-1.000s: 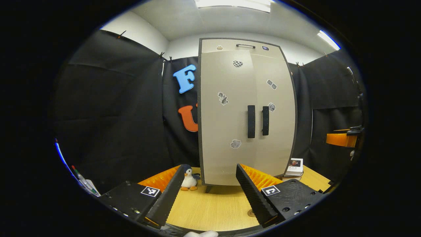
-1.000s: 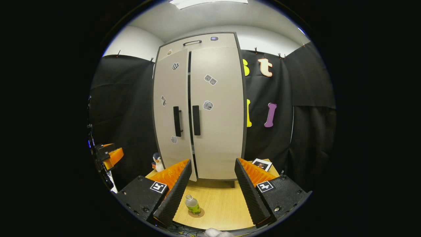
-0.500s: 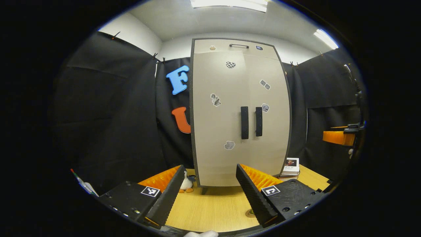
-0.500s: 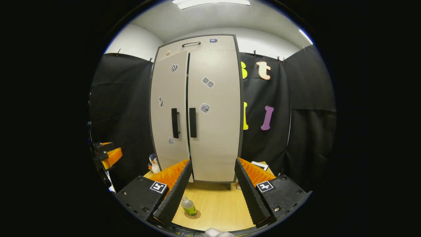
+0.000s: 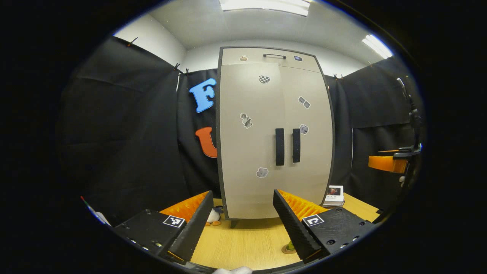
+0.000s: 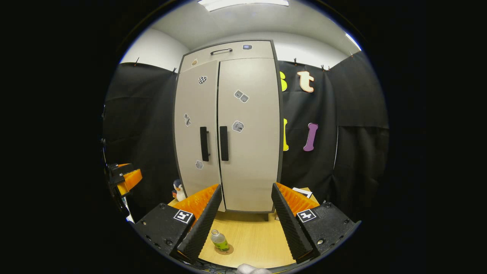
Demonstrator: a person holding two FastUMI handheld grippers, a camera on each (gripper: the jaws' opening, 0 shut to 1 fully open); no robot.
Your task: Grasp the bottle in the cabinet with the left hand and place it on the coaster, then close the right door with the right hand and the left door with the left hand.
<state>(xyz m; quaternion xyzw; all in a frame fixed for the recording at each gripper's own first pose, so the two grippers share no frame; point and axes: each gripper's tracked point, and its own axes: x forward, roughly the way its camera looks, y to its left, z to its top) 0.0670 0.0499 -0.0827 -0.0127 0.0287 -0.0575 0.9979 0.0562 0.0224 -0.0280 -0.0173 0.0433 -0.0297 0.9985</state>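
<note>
Change: gap between the two doors of the tall beige cabinet, plain a second ago in the right gripper view, now only a thin seam; left door and right door both flush.
Meaning: closing of both doors judged finished; whole task seemingly complete, nothing left but to draw back.
Bottle: small clear plastic bottle with green drink, upright on the round brown coaster, on the light wooden surface in front of the cabinet, well apart from the doors.
Left gripper: fingers spread apart, empty, pulled back from the cabinet; black door handles far ahead, untouched.
Right gripper: fingers parted too, holding nothing; bottle seen just beside its left finger, lower down, not touched.
Around: small penguin toy at the left foot of the cabinet; small white card with a picture at the right foot; stickers on both doors.
In the way: nothing seen between grippers and cabinet; bottle near enough to be knocked by a careless low move.
</note>
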